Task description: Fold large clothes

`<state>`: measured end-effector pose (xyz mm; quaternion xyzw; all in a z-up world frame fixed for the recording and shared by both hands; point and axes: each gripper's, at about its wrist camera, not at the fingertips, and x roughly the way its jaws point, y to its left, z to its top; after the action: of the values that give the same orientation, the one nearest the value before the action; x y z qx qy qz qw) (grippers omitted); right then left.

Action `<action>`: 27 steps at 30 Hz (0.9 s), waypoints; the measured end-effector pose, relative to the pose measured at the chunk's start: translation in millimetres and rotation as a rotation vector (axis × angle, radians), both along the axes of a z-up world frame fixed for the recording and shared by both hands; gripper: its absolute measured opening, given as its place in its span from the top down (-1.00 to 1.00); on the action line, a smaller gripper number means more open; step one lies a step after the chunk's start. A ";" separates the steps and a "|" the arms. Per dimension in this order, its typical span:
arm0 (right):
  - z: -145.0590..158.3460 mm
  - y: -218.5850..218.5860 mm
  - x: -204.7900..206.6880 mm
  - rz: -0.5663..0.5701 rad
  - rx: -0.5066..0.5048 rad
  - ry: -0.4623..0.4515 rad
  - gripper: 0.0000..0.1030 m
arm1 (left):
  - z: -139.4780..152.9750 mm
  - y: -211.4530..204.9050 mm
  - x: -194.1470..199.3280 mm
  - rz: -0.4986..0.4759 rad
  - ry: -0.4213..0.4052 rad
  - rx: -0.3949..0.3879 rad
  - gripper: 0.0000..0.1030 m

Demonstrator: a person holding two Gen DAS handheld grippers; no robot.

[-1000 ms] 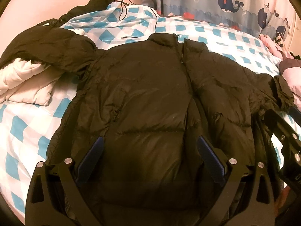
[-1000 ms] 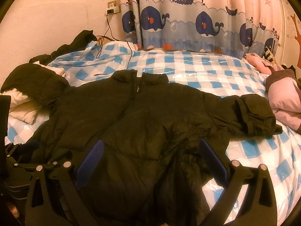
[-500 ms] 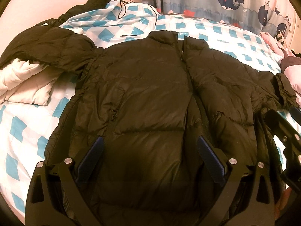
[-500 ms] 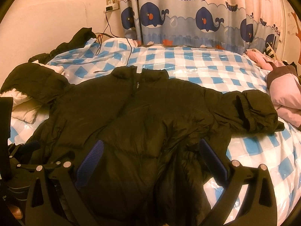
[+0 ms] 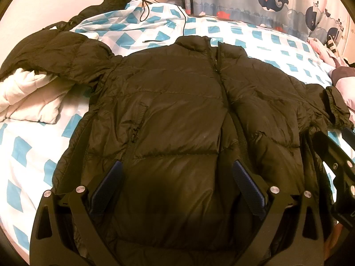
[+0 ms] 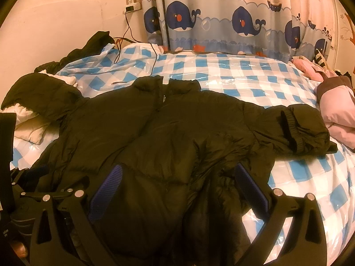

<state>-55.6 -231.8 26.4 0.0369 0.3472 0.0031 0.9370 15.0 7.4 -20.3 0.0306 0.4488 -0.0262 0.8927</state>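
A large black puffer jacket [image 5: 177, 110] lies front-up, zipped, on the bed, collar away from me. My left gripper [image 5: 177, 188] is open over the jacket's lower left panel, blue pads [image 5: 106, 188] wide apart with nothing between them. My right gripper [image 6: 177, 190] is open over the lower right part of the jacket [image 6: 168, 133]. One sleeve [image 5: 60, 55] drapes over a white quilted item. The other sleeve is bent back, its ribbed cuff [image 6: 292, 128] facing up. Each gripper shows at the edge of the other's view: right gripper [image 5: 332, 161], left gripper [image 6: 33, 190].
The bed [image 6: 255, 82] wears a blue-and-white checked plastic cover. White quilted clothing [image 5: 28, 97] lies at the left, pink clothing [image 6: 335, 110] at the right. A black cable [image 6: 124, 44] runs from a wall socket across the far cover. A whale curtain [image 6: 244, 22] hangs behind.
Both views have shifted slightly over the jacket's lower part. The jacket lies as before and both grippers stay open.
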 end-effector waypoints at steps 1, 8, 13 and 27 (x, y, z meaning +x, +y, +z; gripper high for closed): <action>-0.3 0.2 -0.2 0.000 0.001 0.000 -0.89 | -0.1 0.5 0.5 0.000 -0.001 0.000 -0.85; 0.0 -0.1 0.0 0.002 0.002 0.000 -0.89 | 2.4 3.8 -0.2 0.001 -0.035 0.009 -0.85; -0.1 -0.1 -0.1 0.001 0.002 -0.001 -0.89 | 2.3 5.3 0.7 0.012 -0.029 0.002 -0.85; -0.3 0.0 -0.3 0.003 0.006 0.000 -0.89 | 0.8 6.2 3.6 0.019 -0.022 -0.004 -0.85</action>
<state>-55.9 -231.8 26.1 0.0390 0.3471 0.0054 0.9370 18.6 13.7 -19.5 0.0249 0.4391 -0.0183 0.8979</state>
